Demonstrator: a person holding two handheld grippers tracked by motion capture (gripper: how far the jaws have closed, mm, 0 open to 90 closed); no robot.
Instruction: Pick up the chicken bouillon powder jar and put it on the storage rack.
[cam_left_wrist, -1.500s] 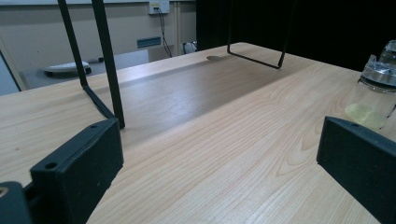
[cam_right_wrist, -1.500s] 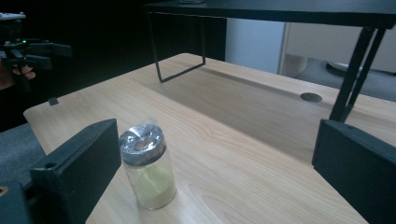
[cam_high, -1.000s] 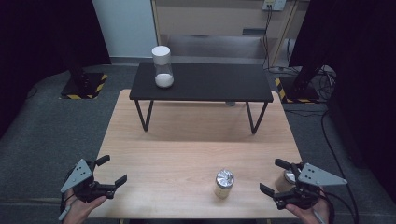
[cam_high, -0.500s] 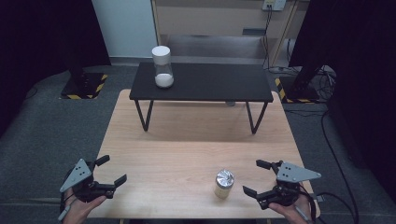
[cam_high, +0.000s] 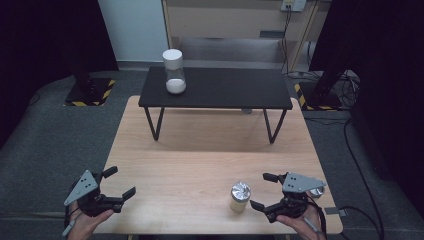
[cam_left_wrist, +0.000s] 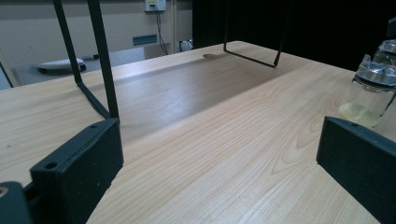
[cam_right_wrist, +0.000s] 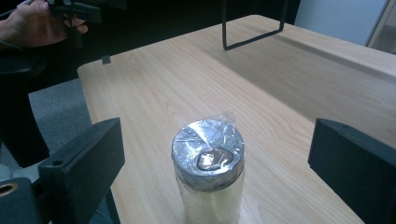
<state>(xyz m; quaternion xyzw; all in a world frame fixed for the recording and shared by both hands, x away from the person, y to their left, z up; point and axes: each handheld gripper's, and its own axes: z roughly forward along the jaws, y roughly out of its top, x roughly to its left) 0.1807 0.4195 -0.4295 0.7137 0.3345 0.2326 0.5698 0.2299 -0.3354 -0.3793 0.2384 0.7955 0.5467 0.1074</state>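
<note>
While your right gripper (cam_high: 266, 193) sits just beside the small foil-capped jar (cam_high: 239, 197), at the jar's 3 o'clock in the high view, you are in the approach step of a grasp. The jaws have just been closing a little but stand wide, released, and the right gripper view shows the jar (cam_right_wrist: 208, 173) between them with clear wood on both sides, neither pad touching it. The jar stands upright on the wooden table (cam_high: 200, 165) near its front edge, at about 5 o'clock from the table's middle. Your left gripper (cam_high: 119, 183) rests spread and empty at 7 o'clock. As I judge it, next you should slide the right gripper toward 9 o'clock until the pads flank the glass below the foil, then squeeze evenly so it doesn't tip. The taller white-lidded jar (cam_high: 174, 72) waits on the black shelf (cam_high: 225, 90) at 11 o'clock.
</note>
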